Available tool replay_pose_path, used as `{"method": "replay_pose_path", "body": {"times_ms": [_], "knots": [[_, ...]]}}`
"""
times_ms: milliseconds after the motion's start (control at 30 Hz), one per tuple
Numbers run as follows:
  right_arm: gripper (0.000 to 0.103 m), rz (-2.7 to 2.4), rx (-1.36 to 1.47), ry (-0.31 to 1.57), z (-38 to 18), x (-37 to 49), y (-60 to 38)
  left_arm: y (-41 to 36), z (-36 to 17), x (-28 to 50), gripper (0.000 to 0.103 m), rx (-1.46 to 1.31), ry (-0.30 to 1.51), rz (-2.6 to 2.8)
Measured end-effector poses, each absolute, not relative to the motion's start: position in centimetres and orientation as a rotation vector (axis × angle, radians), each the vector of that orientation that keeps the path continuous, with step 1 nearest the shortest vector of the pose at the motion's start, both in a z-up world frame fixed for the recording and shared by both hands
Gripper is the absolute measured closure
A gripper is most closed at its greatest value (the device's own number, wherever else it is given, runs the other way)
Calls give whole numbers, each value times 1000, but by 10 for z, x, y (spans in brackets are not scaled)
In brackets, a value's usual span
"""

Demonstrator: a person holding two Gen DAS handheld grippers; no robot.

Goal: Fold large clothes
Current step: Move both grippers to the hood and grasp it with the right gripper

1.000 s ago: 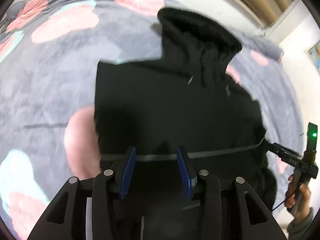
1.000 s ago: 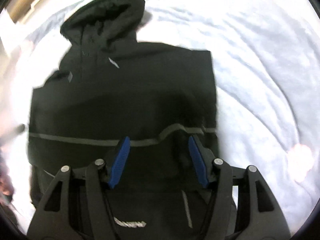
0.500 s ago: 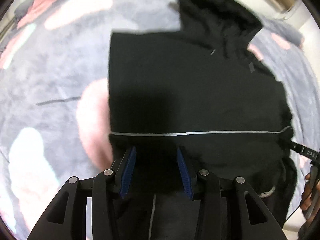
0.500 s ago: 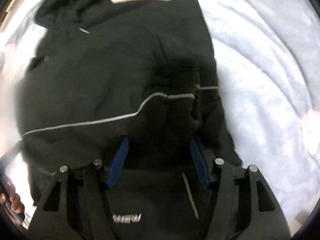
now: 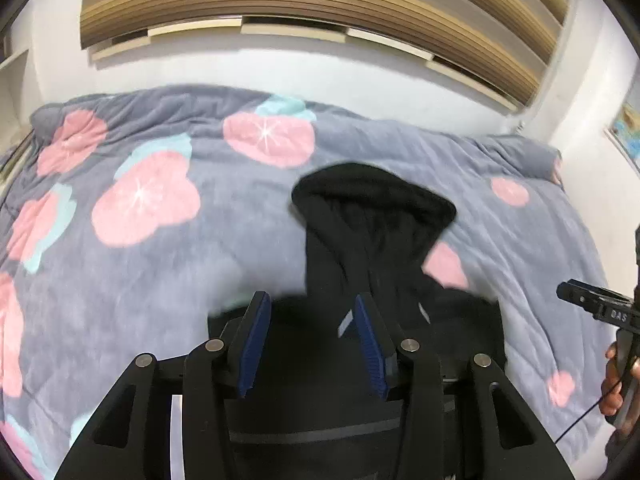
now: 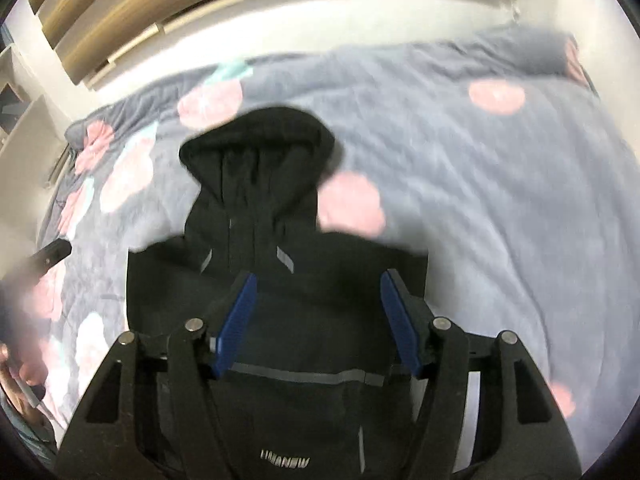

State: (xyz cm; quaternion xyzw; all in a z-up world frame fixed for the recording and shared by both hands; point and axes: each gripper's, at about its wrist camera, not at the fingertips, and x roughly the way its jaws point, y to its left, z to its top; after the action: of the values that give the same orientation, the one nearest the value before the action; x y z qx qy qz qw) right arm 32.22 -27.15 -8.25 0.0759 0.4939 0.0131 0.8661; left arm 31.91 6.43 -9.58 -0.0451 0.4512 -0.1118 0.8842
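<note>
- Two grippers over one black hooded jacket (image 5: 360, 240) lying flat on the bed.
- Blanket (image 5: 140, 260): grey with pink blotches, covers the bed; wall at its far edge.
- Left gripper (image 5: 310, 336): jaws opening, blue pads clear of cloth, nothing grasped; jacket body below it.
- Jacket: mid-bed, hood (image 6: 256, 140) toward the far edge, grey stripe across the lower body.
- Right gripper (image 6: 320, 320): jaws opening, wider gap, nothing between the pads.
</note>
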Motion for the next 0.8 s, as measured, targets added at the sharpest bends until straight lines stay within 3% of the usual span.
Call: {"method": "replay_pose_path", "body": {"times_ms": [400, 667, 700, 733, 767, 800], "knots": [[39, 40, 198, 1049, -173, 460, -274, 41, -213, 498, 57, -163, 1087, -272], [39, -16, 188, 1153, -236, 521, -273, 21, -275, 555, 57, -229, 1123, -231], [48, -21, 178, 1168, -241, 524, -273, 23, -274, 558, 61, -235, 1103, -189], [89, -35, 162, 1163, -242, 525, -274, 27, -272, 561, 84, -250, 1094, -170], [102, -17, 161, 1154, -240, 523, -276, 34, -269, 562, 93, -313, 1094, -202], [99, 4, 177, 1132, -233, 518, -279, 40, -263, 559, 93, -356, 1079, -214]]}}
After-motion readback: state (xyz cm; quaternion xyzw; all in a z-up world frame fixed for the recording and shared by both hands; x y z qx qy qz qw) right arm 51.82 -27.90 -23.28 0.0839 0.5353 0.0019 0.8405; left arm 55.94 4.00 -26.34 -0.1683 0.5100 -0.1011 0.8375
